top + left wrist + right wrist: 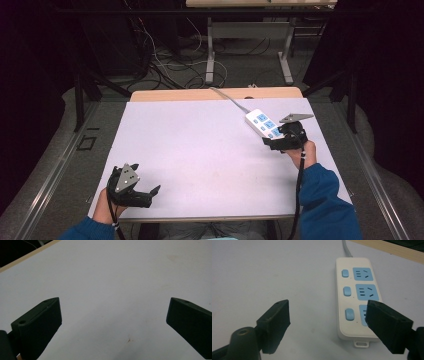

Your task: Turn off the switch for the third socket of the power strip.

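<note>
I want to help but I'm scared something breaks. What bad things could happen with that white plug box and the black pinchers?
The right gripper hangs open over the near end of the power strip. One jaw covers part of the nearest socket, so closing might grab it crookedly or press a blue switch. The strip's cable runs off the table's far edge, so pulling could tug or snag it. The left gripper sits open far away, too far to steady anything.

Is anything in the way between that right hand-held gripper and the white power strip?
Nothing visible. The right hand-held gripper is open right at the near end of the power strip, one jaw already overlapping its lowest socket in the right gripper view. Just bare table lies beside it.
</note>
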A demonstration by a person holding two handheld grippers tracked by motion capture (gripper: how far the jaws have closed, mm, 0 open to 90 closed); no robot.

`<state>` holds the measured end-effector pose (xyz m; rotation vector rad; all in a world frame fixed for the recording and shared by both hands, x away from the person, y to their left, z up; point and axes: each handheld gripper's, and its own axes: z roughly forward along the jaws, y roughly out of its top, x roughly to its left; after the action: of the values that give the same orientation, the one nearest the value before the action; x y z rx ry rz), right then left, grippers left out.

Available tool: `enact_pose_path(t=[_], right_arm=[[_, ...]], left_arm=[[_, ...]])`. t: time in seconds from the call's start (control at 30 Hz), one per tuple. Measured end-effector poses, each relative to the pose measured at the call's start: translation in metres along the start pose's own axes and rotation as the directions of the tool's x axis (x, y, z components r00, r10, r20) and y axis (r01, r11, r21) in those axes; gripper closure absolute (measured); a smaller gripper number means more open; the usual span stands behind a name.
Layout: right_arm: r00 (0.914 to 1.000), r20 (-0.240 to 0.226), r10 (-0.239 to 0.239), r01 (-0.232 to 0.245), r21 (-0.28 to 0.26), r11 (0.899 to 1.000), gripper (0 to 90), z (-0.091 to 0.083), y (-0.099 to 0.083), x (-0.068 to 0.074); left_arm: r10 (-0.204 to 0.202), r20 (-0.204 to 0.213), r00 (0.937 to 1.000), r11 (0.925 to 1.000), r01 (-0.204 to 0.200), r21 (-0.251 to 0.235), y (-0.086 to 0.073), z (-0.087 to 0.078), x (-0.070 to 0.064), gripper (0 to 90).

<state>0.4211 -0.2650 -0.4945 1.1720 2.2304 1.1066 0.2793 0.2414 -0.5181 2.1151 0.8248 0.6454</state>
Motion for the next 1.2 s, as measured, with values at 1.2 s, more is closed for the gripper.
enact_pose_path(t=[1.2], right_arm=[[0.9954,-0.068,-0.067,0.066,-0.014,0.998,0.1,-0.041,-0.031,0.045]], left_arm=[[0.012,-0.007,0.9999,0.9999,-0.012,0.011,0.0,-0.001,0.0,0.2]])
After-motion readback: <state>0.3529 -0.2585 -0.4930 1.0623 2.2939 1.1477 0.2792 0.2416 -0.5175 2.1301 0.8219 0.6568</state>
